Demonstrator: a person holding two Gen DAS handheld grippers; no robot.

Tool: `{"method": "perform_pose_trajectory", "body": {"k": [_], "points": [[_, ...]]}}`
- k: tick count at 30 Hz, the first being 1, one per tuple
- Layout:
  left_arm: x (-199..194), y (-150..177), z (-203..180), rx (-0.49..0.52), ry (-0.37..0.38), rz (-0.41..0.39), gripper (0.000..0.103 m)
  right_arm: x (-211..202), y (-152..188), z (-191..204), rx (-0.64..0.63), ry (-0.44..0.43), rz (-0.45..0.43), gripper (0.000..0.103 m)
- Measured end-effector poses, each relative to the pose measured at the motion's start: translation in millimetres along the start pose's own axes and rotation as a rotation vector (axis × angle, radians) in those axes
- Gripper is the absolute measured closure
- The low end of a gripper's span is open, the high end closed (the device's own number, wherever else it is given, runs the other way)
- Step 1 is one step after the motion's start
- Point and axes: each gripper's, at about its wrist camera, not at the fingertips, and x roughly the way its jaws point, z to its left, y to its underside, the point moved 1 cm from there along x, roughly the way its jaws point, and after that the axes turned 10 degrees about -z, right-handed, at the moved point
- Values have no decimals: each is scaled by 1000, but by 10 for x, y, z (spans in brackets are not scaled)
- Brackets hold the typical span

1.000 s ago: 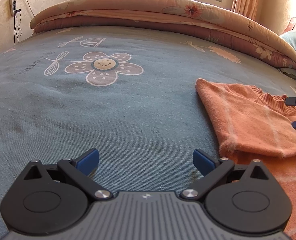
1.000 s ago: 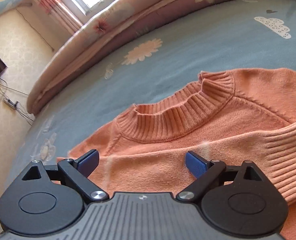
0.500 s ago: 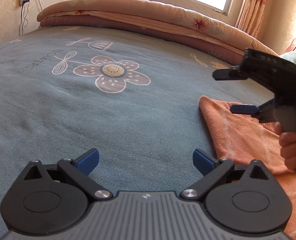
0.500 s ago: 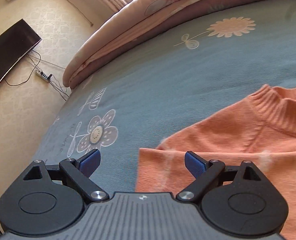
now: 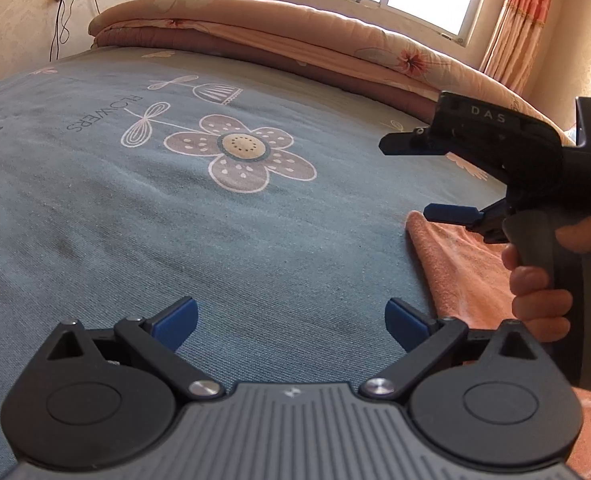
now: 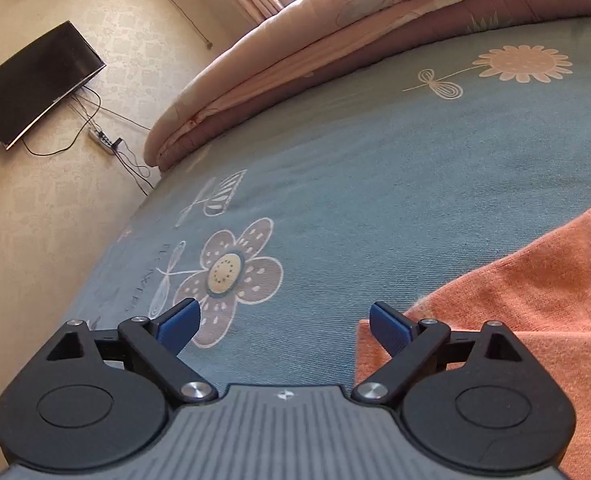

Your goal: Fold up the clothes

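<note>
- Left wrist view: our left gripper [image 5: 291, 322] hangs over the blue bedsheet [image 5: 175, 220], jaws spread wide, nothing between them.
- Orange sweater [image 5: 459, 268] lies flat on the bed, off to our right.
- Our right gripper [image 5: 427, 180] hovers over the sweater's corner, a hand [image 5: 543, 284] round its handle.
- Right wrist view: right gripper [image 6: 283, 322] jaws wide apart and empty, sweater [image 6: 527, 292] edge just under the right finger.

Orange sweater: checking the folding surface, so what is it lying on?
The orange sweater lies on the blue flowered bedsheet. Anything beneath the sweater itself is covered and cannot be seen.
</note>
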Motion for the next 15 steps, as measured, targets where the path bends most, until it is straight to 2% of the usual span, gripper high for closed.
{"method": "perform_pose_trajectory", "body": {"k": [4,7,11,15], "points": [[2,-1,7,1,-4,1,4,159,95,-10,-27,35,48,8],[-1,-2,16,-5,0,2,4,219,124,40,-49,16,61,4],[-8,-9,37,-14,3,4,4,-8,57,15,1,-47,30,6],[-33,-22,35,-16,9,-4,4,-220,91,-77,35,-34,32,6]]}}
